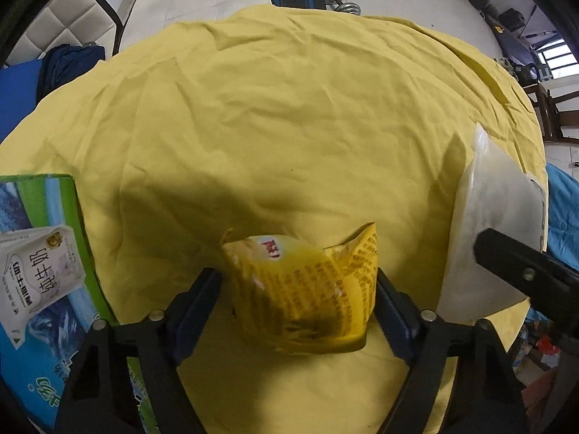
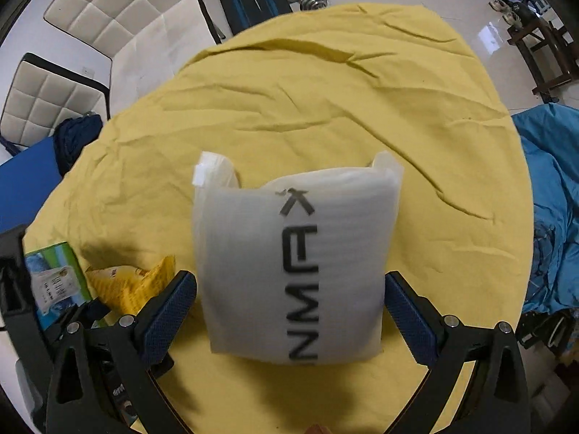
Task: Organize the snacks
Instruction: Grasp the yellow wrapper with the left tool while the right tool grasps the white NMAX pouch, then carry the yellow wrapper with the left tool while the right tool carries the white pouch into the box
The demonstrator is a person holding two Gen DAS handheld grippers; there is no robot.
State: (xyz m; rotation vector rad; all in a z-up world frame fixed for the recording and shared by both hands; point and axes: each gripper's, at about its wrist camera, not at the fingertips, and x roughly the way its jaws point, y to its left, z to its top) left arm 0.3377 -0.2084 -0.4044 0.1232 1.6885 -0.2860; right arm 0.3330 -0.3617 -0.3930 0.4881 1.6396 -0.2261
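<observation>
A crumpled yellow snack bag (image 1: 307,289) with red print stands on the yellow tablecloth (image 1: 289,108). My left gripper (image 1: 300,285) points down over it, and both blue pads press on the bag's sides. A white foam pouch (image 2: 289,264) with black lettering lies flat on the cloth. My right gripper (image 2: 289,289) straddles it, its pads close beside the pouch's edges without squeezing it. The left wrist view shows the pouch (image 1: 488,224) at the right under a black finger of the right gripper. The snack bag (image 2: 130,285) also shows at the lower left of the right wrist view.
A green and blue milk carton box (image 1: 36,271) lies at the table's left edge, also in the right wrist view (image 2: 54,282). Blue fabric (image 2: 553,217) hangs off the right side. White padded chairs (image 2: 119,11) and dumbbells (image 1: 342,0) are on the floor beyond.
</observation>
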